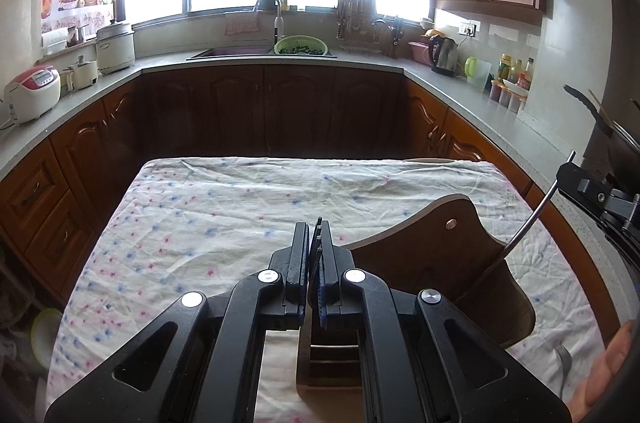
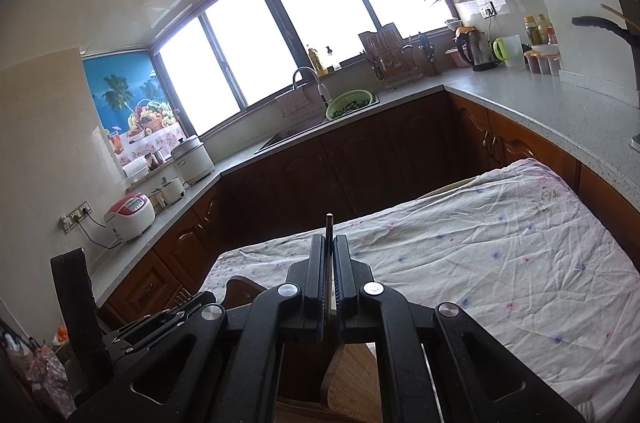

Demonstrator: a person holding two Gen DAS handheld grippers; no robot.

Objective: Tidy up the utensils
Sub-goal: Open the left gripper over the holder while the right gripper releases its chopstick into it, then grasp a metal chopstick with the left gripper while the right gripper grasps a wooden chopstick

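My right gripper has its fingers clamped on a thin steel utensil, stiff, light and slippery, above the wooden holder on the desk; left gripper fingers together, holding nothing.

The fork runs off the frame's lower edge, and the utensil handle's lower end hides behind the right gripper.

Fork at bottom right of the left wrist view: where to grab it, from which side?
Grip the fork by its thin handle, below the tines, coming straight down with jaws across its width: it lies flat on the cloth, tines pointing away. The right gripper holds a metal utensil; probably use the left gripper.
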